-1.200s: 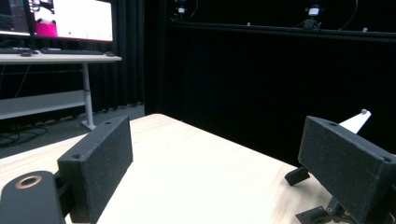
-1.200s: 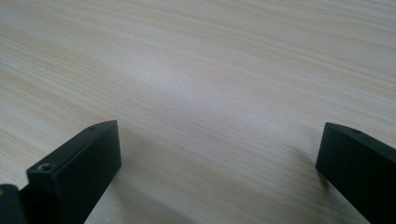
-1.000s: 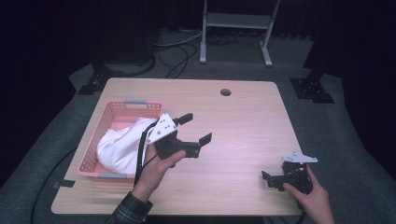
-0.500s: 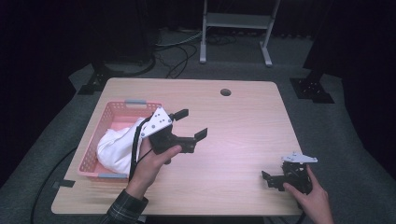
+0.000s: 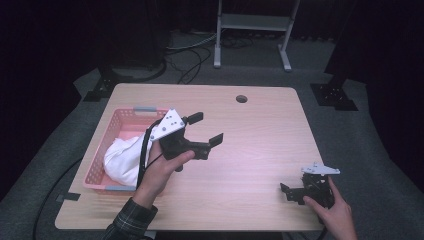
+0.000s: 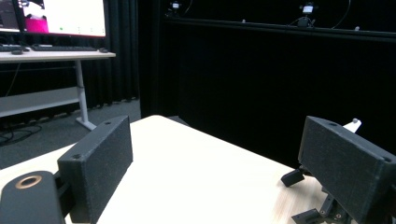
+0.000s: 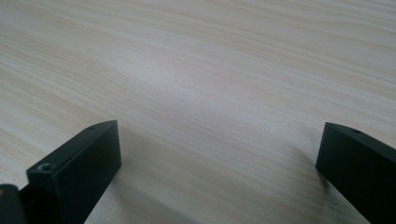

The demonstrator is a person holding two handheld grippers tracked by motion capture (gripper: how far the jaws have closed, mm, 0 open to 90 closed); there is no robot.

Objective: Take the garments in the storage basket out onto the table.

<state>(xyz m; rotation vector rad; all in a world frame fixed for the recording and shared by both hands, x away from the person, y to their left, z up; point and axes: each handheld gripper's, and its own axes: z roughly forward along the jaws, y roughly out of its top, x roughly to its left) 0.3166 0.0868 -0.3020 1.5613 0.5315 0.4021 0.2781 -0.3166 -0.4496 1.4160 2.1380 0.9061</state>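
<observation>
Left gripper [image 5: 206, 128] hovers above the table [image 5: 260, 125], jaws wide apart and empty, with the white cloth [image 5: 122, 159] heaped in the pink basket [image 5: 131, 114] behind them. Right gripper [image 5: 295, 192] rests low at the near edge, jaws spread over bare wood. The cloth appears deposited, though its folds are hard to read; next, likely, the left gripper settles beside the basket.

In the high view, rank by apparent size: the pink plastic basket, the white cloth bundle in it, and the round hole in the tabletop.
1. Pink plastic basket, largest.
2. White cloth bundle, which takes up much of the basket.
3. Round hole, by far the smallest.
</observation>
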